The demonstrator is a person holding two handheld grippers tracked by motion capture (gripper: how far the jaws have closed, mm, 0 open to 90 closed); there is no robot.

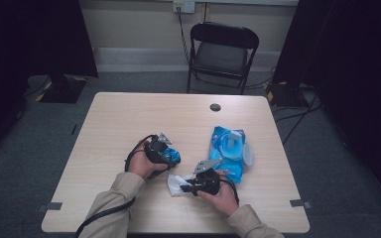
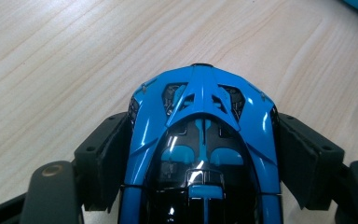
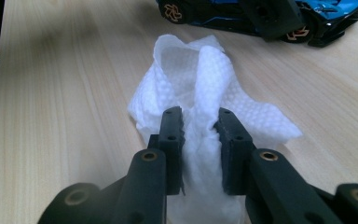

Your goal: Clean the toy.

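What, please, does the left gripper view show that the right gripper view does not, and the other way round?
Left gripper view alone: the blue toy car from above, with its roof and dark glazing, clamped at both flanks by the left gripper.

Right gripper view alone: the white wipe, bunched and pinched by the right gripper, and the car's side with orange-spoked wheels.

Both: the toy car and the pale wooden table.
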